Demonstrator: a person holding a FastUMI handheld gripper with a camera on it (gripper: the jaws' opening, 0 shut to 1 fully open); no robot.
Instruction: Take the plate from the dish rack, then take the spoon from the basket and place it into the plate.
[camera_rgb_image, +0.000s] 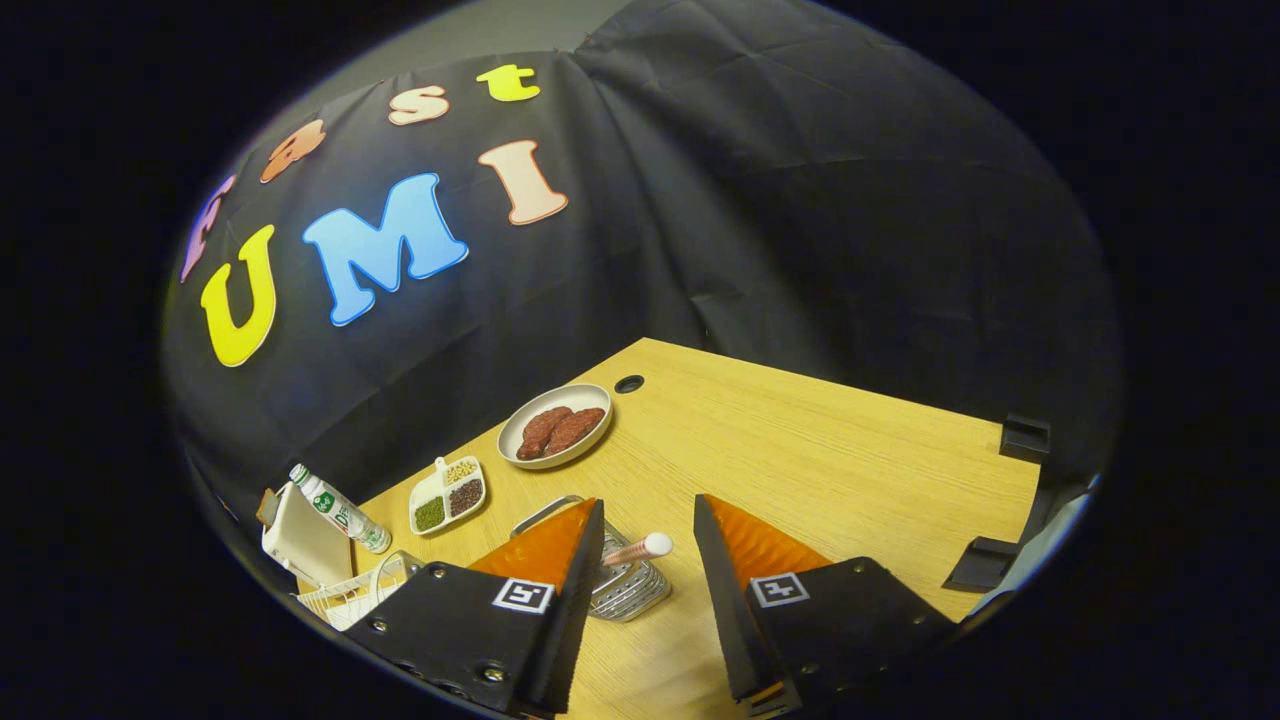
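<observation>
Hovering above the desk (800, 450), the gripper (648, 535) has its fingers spread wide, holding nothing. Landmark: basket (625, 585), a metal mesh holder just ahead of the left finger. Spoon (640, 548) stands in the basket, its rounded handle end poking up into the gap between the fingers, touching neither. Plate (556, 424) lies flat on the desk beyond the basket, carrying brownish food. Dish rack (345, 595) sits left of the basket. Judgement: plate step looks done; spoon pick in hand. Next move calls for lowering and closing both fingers on the handle.
</observation>
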